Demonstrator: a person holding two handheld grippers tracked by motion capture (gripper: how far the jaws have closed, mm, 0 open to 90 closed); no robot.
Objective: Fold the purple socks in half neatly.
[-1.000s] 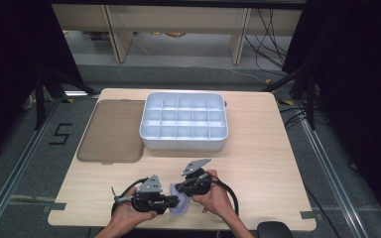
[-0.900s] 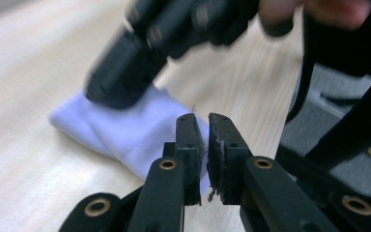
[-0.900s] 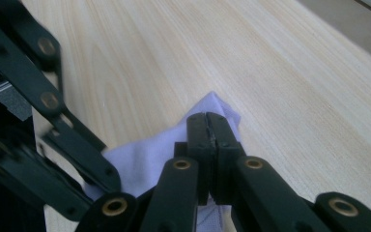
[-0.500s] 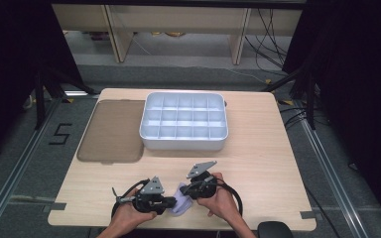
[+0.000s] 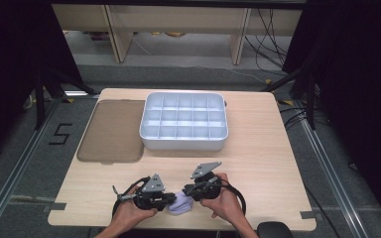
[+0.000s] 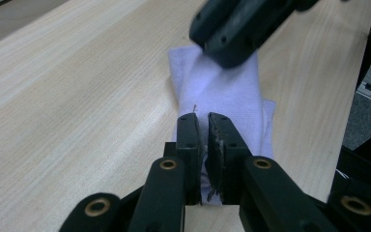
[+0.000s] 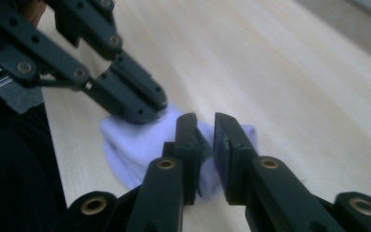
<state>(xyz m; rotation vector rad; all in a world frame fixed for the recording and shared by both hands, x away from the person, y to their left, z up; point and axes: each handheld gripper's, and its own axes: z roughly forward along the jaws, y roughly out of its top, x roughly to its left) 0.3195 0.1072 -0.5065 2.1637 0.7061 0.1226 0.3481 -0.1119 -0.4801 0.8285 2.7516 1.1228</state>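
Left gripper view gives us the left gripper (image 6: 202, 126) with its two black jaws pinched nearly together on a fold of the pale lilac cloth (image 6: 222, 92), a sliver of fabric caught between the pads. We see the right gripper (image 7: 204, 129) in its own view with a narrow gap between its jaws; they have just been opening, and the cloth (image 7: 135, 140) lies under and between them, though we cannot tell whether the pads press on it.

From the high view we find both hands at the near edge of the table (image 5: 268, 163), forearms coming in from below, the left hand (image 5: 131, 212) and the right hand (image 5: 223, 201) turned inward so the two grippers point at each other, level with the tabletop. The cloth (image 5: 182, 202) sits bunched between them, flat on the wood.

Farther out, well apart from the hands, a white compartment tray (image 5: 184, 121) stands in the middle of the table, and just beside it on the left lies a flat brownish lid (image 5: 113, 131). Nothing stands between the grippers and the tray.
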